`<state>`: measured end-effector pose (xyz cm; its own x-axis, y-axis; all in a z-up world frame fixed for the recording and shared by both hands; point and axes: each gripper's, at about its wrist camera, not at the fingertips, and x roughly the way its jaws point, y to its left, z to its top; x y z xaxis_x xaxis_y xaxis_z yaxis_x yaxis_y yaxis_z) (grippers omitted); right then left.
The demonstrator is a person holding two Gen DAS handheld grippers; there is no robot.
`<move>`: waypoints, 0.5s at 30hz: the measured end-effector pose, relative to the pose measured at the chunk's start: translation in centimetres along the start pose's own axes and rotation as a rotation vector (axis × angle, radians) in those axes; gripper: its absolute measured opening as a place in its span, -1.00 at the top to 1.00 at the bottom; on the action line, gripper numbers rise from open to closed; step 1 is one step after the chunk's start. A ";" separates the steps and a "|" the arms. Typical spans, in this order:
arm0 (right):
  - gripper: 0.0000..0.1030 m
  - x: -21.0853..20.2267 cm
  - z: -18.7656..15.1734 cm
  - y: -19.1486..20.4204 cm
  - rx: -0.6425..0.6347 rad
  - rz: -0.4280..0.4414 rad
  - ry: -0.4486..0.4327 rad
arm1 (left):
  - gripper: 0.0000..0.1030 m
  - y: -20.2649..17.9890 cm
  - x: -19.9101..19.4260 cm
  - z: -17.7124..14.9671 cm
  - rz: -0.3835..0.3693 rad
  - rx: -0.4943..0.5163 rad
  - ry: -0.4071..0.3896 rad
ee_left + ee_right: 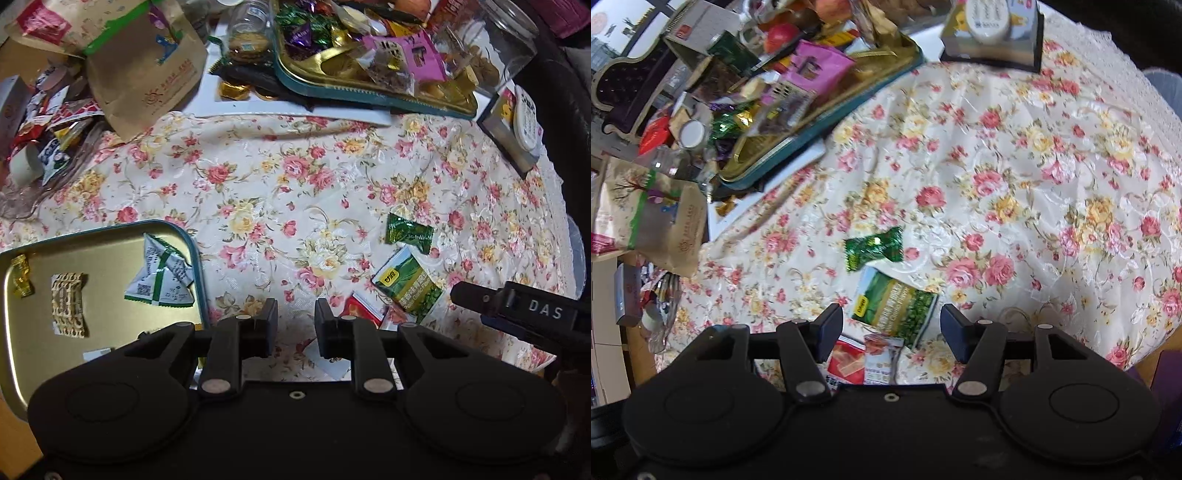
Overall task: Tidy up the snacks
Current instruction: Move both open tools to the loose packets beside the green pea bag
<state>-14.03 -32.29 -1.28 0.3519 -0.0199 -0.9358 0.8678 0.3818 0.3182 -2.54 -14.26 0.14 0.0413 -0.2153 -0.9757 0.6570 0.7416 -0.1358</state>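
Lining up R gripper (892, 326) on the green pea snack pack (895, 308); jaws wide, nothing held. Pack lies flat on the floral tablecloth (1034, 166), sitting between the fingertips in the right wrist view, its near edge over a red packet (847, 360) and another small pack that I can't id. Green foil candy (873, 248) just beyond it, apart.

L gripper (295, 321) narrower gap, empty, hovering beside the gold tray (110, 325) w/ teal rim. Tray already has a white/green sachet (160, 275), a patterned wafer pack (68, 304) and a gold candy (22, 275), so prob the drop spot.

How I'd do it:
- flat pack, so come in shallow and pinch one edge, not the face
- take the free far/side edge, else the red packet underneath comes w/ it
- cloth is wrinkly, keep tips off the fabric or it bunches
- pack is thin and slippery, close fully before lifting
- L stays out of the way; R gripper already shows at the right edge of the left wrist view, so they're near
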 end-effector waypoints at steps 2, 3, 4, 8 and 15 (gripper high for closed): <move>-0.20 1.0 0.0 -0.3 0.001 -0.012 0.027 | 0.44 -0.4 1.0 0.0 -0.001 0.017 0.023; -0.20 1.4 -0.1 -0.4 -0.001 -0.020 0.035 | 0.44 -0.8 1.5 0.0 -0.008 0.035 0.033; -0.20 1.7 -0.2 -0.6 -0.004 -0.028 0.038 | 0.44 -1.2 2.1 -0.2 -0.018 0.058 0.045; -0.20 2.6 -0.2 -1.0 -0.022 -0.048 0.034 | 0.44 -3.2 4.4 -0.8 -0.036 0.143 0.100; -0.20 3.2 0.3 -1.6 -0.006 -0.035 0.028 | 0.44 -5.6 7.1 -1.6 0.001 0.249 0.132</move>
<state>-14.22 -33.31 -4.70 0.3110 -0.0072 -0.9504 0.8773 0.3869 0.2841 -7.16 -18.94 -6.28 -0.0456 -0.1182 -0.9919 0.8226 0.5590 -0.1044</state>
